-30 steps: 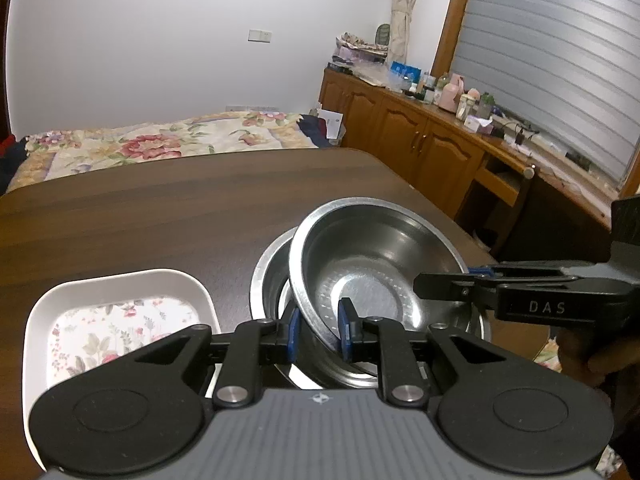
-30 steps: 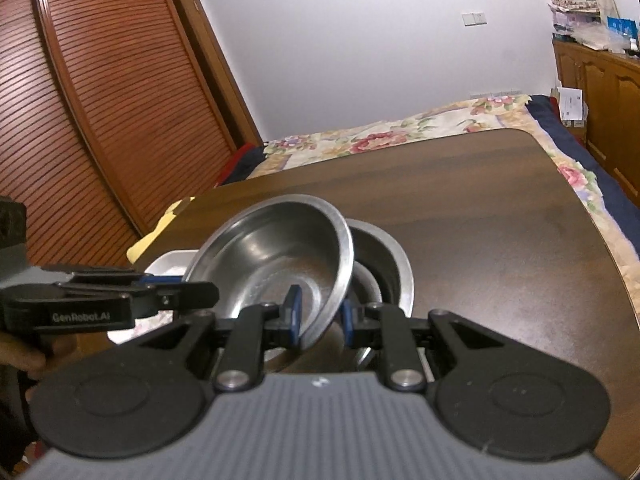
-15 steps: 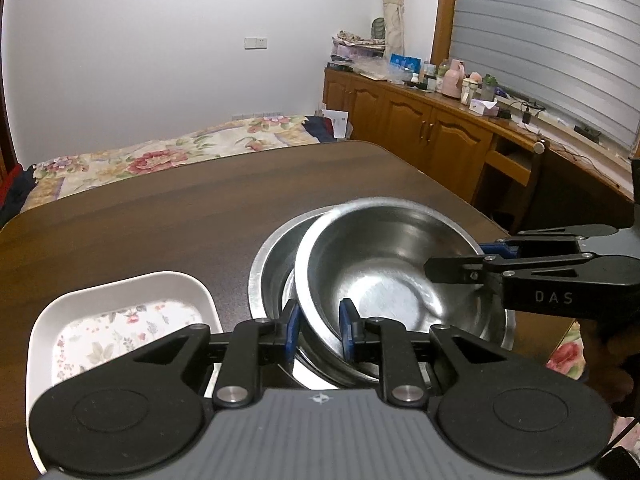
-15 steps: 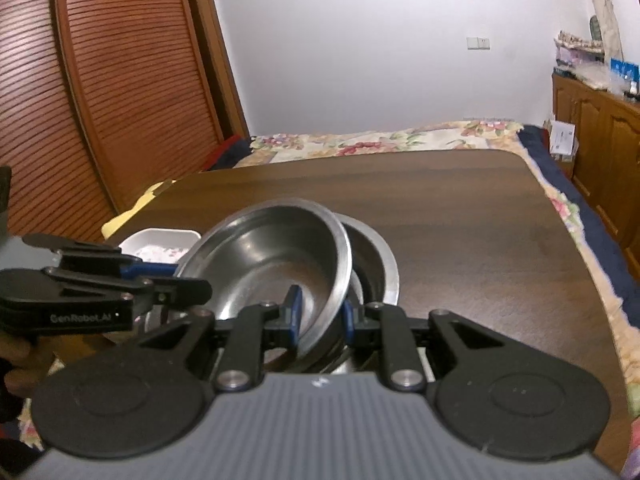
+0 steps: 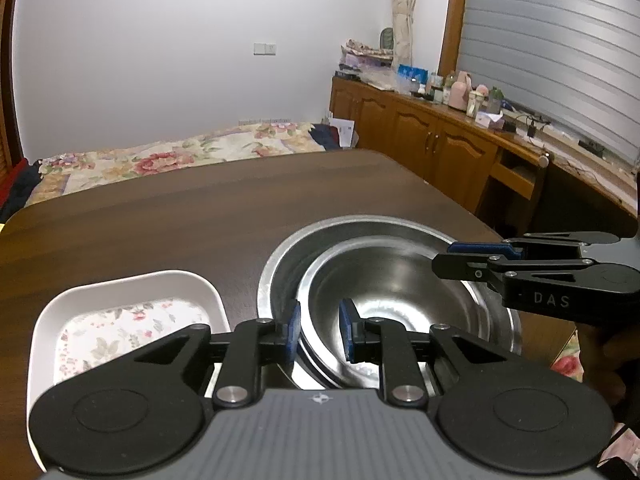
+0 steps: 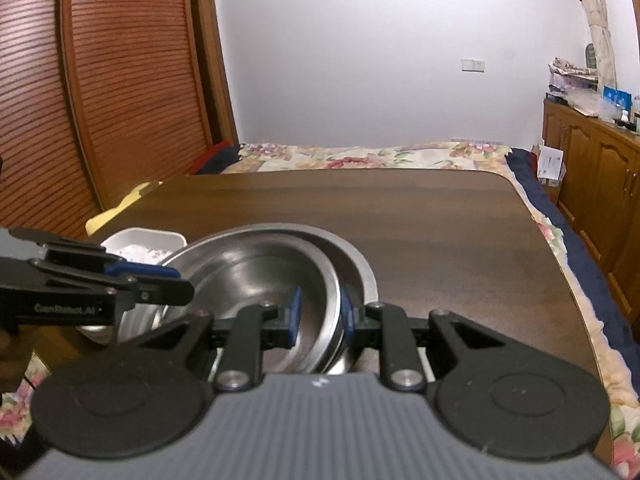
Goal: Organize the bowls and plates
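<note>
A smaller steel bowl (image 5: 392, 280) sits nested inside a larger steel bowl (image 5: 280, 268) on the dark wooden table (image 5: 160, 216). My left gripper (image 5: 319, 330) straddles the inner bowl's near rim with its jaws open, pads apart from the metal. My right gripper (image 6: 319, 316) straddles the opposite rim of the inner bowl (image 6: 256, 268), jaws open too. The larger bowl (image 6: 360, 272) shows behind it. Each gripper appears in the other's view: the right one (image 5: 476, 258), the left one (image 6: 160, 280). A white floral plate (image 5: 120, 312) lies left of the bowls.
The plate also shows in the right wrist view (image 6: 144, 244). The table's right edge (image 6: 560, 280) is near the bowls. A bed (image 5: 168, 160) lies beyond the table. Wooden cabinets (image 5: 432, 148) stand at the right, a slatted wardrobe (image 6: 100, 100) at the left.
The tilted upper bowl has come down level into the larger bowl. Both grippers' jaws have opened off its rim.
</note>
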`<action>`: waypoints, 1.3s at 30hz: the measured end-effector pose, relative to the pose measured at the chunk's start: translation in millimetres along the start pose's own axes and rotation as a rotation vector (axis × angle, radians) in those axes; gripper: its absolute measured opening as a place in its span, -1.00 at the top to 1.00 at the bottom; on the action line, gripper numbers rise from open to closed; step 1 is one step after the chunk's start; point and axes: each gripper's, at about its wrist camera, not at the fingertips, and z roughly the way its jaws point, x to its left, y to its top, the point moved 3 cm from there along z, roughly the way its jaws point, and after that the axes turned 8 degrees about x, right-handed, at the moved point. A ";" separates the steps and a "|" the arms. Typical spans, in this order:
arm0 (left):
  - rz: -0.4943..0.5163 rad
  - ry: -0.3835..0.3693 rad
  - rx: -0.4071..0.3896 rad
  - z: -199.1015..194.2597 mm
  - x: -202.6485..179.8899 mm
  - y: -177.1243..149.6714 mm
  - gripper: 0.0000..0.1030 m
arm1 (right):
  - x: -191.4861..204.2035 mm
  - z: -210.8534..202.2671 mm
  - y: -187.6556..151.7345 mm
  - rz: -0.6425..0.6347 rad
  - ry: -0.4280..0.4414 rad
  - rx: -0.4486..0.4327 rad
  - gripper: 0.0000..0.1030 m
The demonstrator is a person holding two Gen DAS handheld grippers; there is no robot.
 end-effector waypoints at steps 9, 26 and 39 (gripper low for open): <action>-0.014 0.029 -0.098 -19.7 0.0 -0.9 0.09 | -5.0 -19.7 -2.2 0.054 0.033 -0.064 0.50; -0.076 0.087 -0.143 -14.7 7.9 -19.9 -0.10 | -9.1 -12.8 -17.9 0.062 -0.001 -0.129 -0.23; -0.077 0.058 -0.128 -6.7 0.7 -24.0 -0.08 | -5.2 1.6 -22.9 0.082 0.002 -0.112 -0.22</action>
